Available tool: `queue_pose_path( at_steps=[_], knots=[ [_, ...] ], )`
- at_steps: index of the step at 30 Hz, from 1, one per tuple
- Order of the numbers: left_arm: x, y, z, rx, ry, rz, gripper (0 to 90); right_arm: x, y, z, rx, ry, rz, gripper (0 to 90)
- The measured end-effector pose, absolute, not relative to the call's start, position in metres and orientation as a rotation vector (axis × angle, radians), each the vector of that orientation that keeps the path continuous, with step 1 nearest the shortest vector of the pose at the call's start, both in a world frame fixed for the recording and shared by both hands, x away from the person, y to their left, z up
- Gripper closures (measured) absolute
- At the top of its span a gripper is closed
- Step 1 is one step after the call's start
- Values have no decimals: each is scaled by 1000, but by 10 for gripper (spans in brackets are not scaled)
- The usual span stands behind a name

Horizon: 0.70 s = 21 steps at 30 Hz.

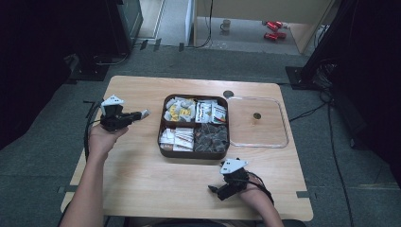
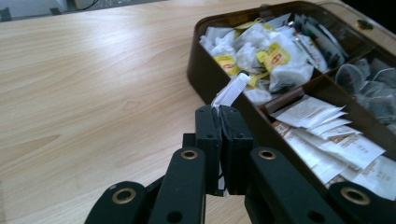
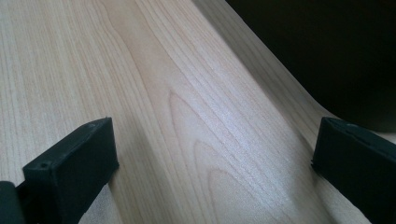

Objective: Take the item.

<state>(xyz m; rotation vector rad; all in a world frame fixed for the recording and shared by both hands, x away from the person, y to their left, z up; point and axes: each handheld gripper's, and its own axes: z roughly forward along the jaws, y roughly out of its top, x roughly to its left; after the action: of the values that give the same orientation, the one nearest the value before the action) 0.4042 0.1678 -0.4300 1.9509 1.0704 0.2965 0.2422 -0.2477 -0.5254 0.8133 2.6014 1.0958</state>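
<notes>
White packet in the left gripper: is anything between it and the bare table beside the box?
Nothing visible. The left gripper holds the white packet just outside the brown box's wall, and the table beside it is bare wood.

L tongs clamped on packet, R tongs wide apart

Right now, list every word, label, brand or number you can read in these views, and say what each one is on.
None can be read.
Yellow tags with a red mark on the tea bags in the brown box: too blurred.
Print on the white sachets: too small.
White packet held in the left gripper: no legible print.
Right gripper, open over the table: no text.
</notes>
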Motion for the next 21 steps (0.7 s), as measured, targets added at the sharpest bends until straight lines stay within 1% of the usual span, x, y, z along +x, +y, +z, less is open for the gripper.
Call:
queue_pose_path(
  at_steps=[8, 21],
  knots=[
    [411, 179, -441, 1936, 1115, 291, 884, 242, -248, -525, 813, 2601, 1095, 0],
    [428, 177, -469, 1994, 1165, 299, 884, 242, -248, -525, 812, 2602, 1096, 0]
  ],
)
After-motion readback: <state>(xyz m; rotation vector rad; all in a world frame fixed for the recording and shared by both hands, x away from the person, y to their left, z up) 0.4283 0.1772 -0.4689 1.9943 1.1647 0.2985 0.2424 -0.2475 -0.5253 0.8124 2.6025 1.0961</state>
